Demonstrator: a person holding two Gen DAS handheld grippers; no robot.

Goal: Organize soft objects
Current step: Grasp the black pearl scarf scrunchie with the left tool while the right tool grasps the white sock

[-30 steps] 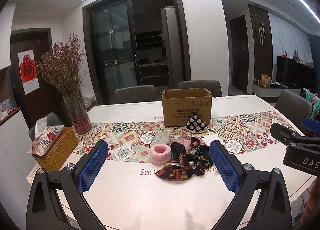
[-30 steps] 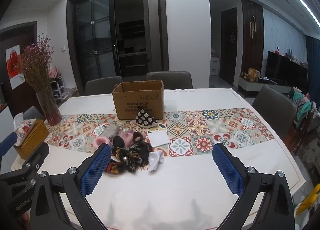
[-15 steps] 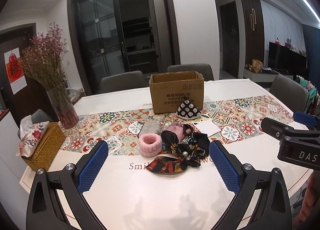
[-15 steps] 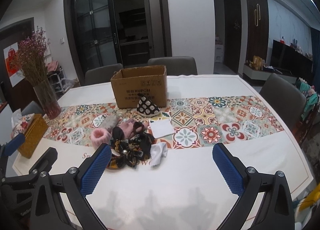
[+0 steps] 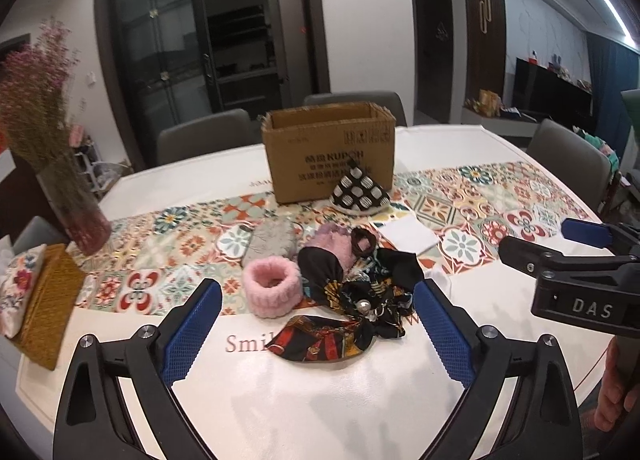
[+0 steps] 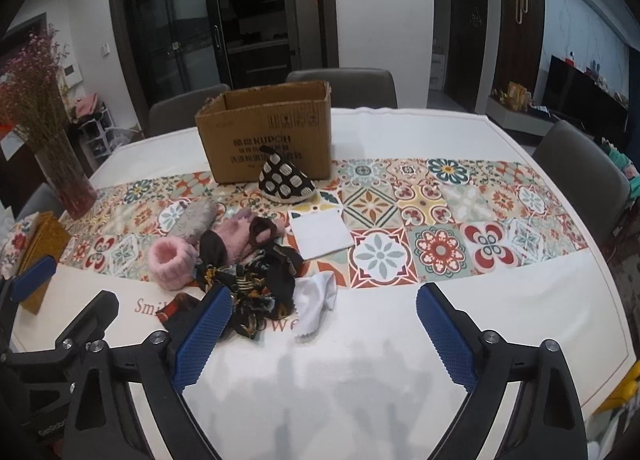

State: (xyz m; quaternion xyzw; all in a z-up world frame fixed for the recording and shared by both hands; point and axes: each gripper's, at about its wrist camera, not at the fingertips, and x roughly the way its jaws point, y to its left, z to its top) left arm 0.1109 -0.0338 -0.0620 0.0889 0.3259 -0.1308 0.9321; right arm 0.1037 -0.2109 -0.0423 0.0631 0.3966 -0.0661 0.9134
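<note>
**Both grippers wide, empty, above table short of soft pile**

Left gripper point(image 5: 318, 324): jaws wide apart, nothing btwn pads. Patterned scarf point(image 5: 340, 334) lies on the table point(image 5: 300, 400) directly btwn and just ahead of the tips. Pink fuzzy band point(image 5: 272, 286) ahead, nearer the left finger point(image 5: 192, 334). Black scrunchie cluster point(image 5: 372, 284) ahead, toward the right finger. Mauve fuzzy piece point(image 5: 332, 248) and grey pouch point(image 5: 272, 238) farther ahead on the tiled runner point(image 5: 460, 220).

Right gripper point(image 6: 324, 334): jaws wide apart, holding nothing. Pile sits ahead and to the left of the jaws; its left finger point(image 6: 202, 340) overlaps the scarf edge in view, contact can't tell. White cloth point(image 6: 316, 294) ahead btwn the tips, nearer left finger. White square pad point(image 6: 320, 234) beyond it.

Cardboard box point(image 6: 268, 136), open top, far ahead of both grippers; dotted cone-shaped item point(image 6: 285, 178) touching its front face.

Flower vase point(image 5: 74, 196) and woven tissue box point(image 5: 50, 300) well left of left jaws.
</note>
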